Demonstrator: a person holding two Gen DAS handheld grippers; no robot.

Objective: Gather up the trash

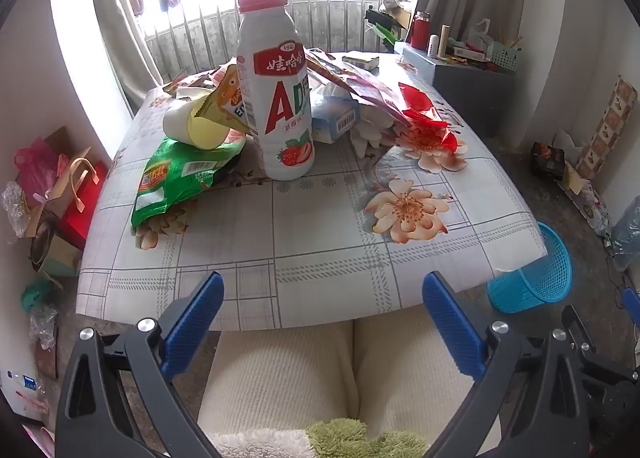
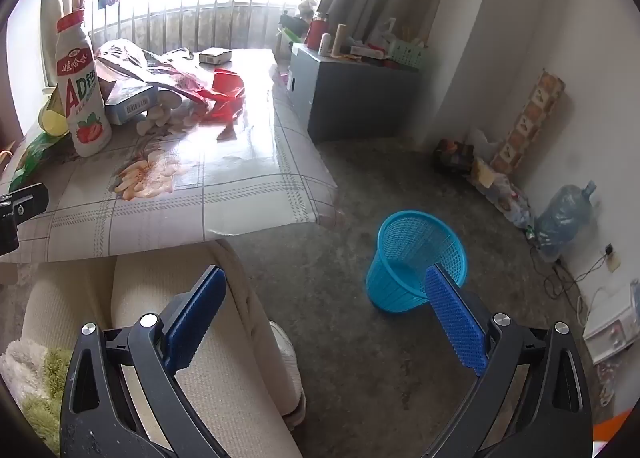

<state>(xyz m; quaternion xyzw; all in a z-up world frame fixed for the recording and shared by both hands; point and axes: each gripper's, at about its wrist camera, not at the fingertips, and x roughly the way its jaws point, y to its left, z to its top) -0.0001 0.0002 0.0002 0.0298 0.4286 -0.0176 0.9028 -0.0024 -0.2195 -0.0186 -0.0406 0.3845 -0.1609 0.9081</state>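
Note:
A white drink bottle (image 1: 280, 98) with a red cap stands upright on the flowered table (image 1: 312, 250) amid trash: a green snack bag (image 1: 180, 178), a yellow cup (image 1: 200, 126) on its side, a blue-white packet (image 1: 334, 118), red wrappers (image 1: 424, 110). My left gripper (image 1: 322, 286) is open over the table's near edge, nothing between its fingers. A blue mesh wastebasket (image 2: 416, 258) stands on the floor to the table's right. My right gripper (image 2: 324, 278) is open above the floor, left of the basket, holding nothing. The bottle (image 2: 80, 86) shows at the right wrist view's far left.
A person's legs in cream trousers (image 1: 344, 370) sit under the table's near edge. A grey cabinet (image 2: 352, 98) with clutter stands behind the table. Bags and boxes (image 1: 60, 194) lie on the floor at left. A water jug (image 2: 564, 218) and cables lie by the right wall.

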